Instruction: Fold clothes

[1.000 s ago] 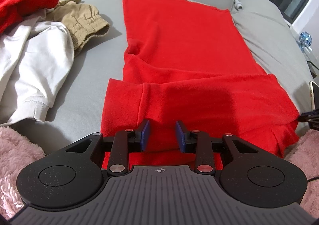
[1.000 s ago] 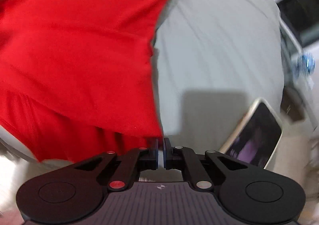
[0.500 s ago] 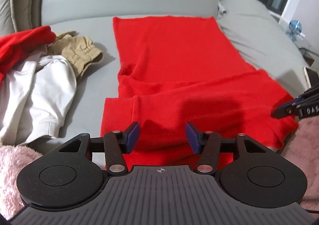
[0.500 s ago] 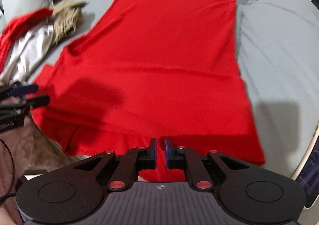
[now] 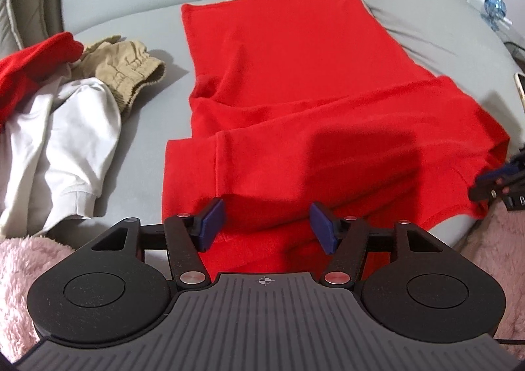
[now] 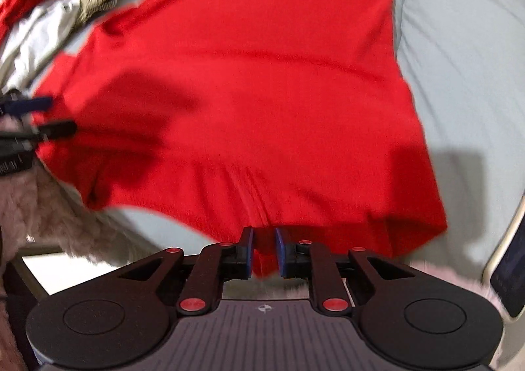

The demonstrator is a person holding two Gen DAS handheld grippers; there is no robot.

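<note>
Two grippers are placed at the near hem of the red garment, which is spread flat on the grey sofa. The left gripper is held wide open over the folded sleeve at six o'clock. The right gripper is narrowed around a pinch of hem, though a small gap is seen, so a firm grip cannot be confirmed. A fold toward twelve o'clock is judged next, once both corners are held. Open cushion is left at three o'clock; a clothes pile lies at nine o'clock, a phone at the right edge.

No legible text, apparently; the right wrist view is blurred.
</note>
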